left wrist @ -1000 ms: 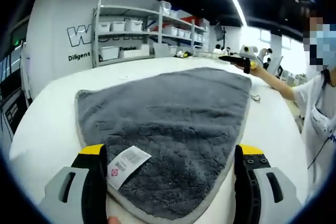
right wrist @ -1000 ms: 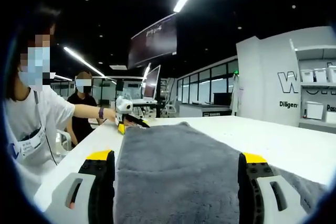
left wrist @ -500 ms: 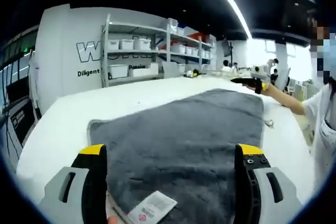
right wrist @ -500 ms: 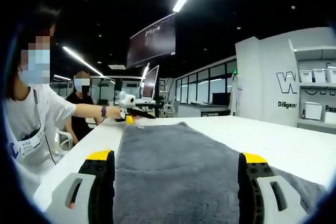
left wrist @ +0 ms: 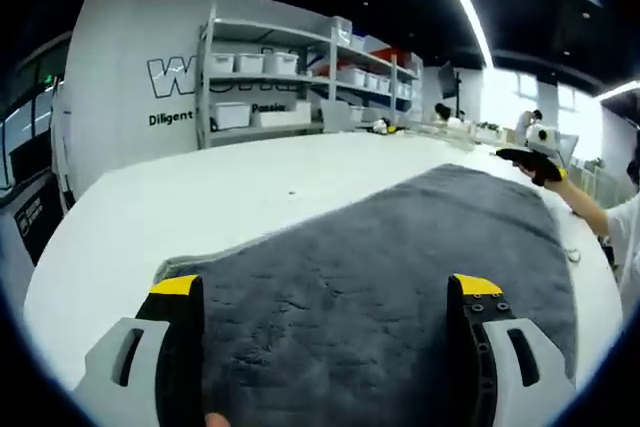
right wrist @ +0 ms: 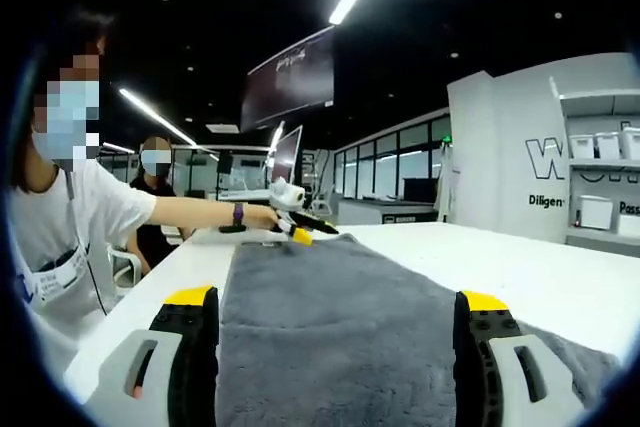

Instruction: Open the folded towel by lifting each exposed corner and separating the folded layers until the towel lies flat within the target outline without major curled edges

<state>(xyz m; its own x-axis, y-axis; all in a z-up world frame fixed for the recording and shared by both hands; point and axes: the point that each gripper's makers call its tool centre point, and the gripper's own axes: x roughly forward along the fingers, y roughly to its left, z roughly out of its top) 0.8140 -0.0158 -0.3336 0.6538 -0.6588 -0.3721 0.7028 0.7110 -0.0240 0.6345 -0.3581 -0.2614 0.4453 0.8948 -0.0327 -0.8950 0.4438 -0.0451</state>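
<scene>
Both tools, left [left wrist: 325, 347] and right [right wrist: 337, 357], gape wide over the towel [left wrist: 400, 267]; we should pinch corners cleanly, then draw outward flat on the bench [left wrist: 200, 197].

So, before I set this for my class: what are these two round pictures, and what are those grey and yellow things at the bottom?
No robot here: a person holds a hand-held gripper in each hand, and a fisheye camera rides on each. The grey, yellow-tipped prongs are the jaws, standing apart. One picture looks along the left hand-held gripper, the other along the right hand-held gripper. A grey towel lies spread on a white table, reaching between both pairs of jaws. The left one also appears at the towel's far end in the right gripper view.
</scene>
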